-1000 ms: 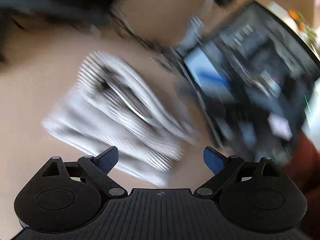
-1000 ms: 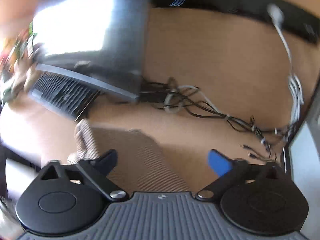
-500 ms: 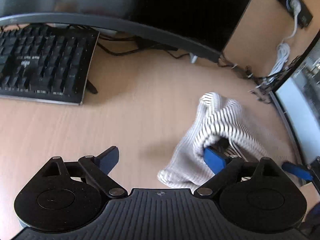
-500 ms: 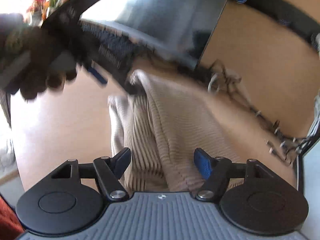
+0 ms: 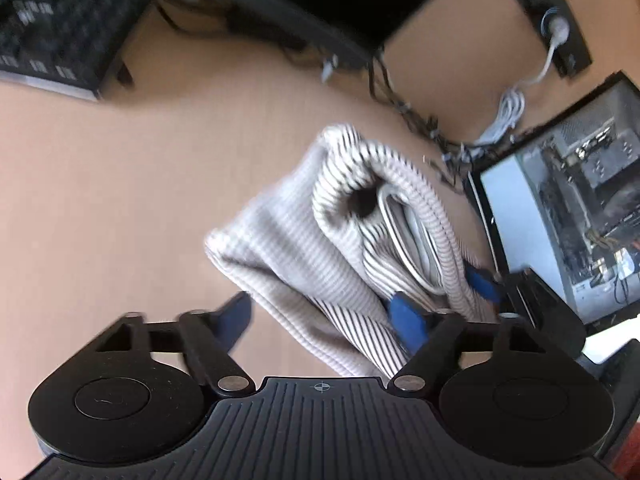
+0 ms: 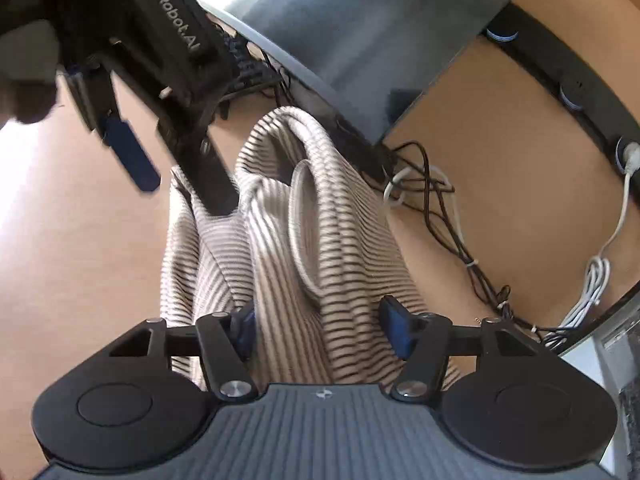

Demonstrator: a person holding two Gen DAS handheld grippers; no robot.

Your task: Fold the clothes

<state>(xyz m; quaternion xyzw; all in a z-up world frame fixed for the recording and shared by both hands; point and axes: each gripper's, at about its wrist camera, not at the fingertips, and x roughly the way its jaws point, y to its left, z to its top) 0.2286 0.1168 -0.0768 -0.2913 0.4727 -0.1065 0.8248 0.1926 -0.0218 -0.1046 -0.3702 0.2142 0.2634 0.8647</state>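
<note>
You are working at a tan wooden desk (image 5: 120, 184) set against a matching back panel.

Nearest you, your right gripper (image 6: 322, 330) straddles the near end of a bunched striped garment (image 6: 320, 240). Its jaws have just been closing, with a thick fold of cloth between the blue fingers (image 6: 394, 330); both pads sit against the fabric, though you cannot tell how firmly they pinch.

Your left gripper (image 5: 322, 316) comes in from the garment's left side. Its jaws have also just been closing. One blue pad is buried in the folds while the other hangs over bare desk, clear of the cloth, so nothing is clamped.

The garment is a ribbed knit, cream with thin dark stripes, heaped in a rumpled mound in the middle of the desk. A pale rolled hem or neckband curls through the top folds, and one side lies flatter and looks plainer.

Farther back, a keyboard (image 5: 52, 32) sits towards the far left corner, a dark monitor (image 6: 360, 28) stands along the far edge, and tangled cables (image 6: 440, 208) trail along the back right.
</note>
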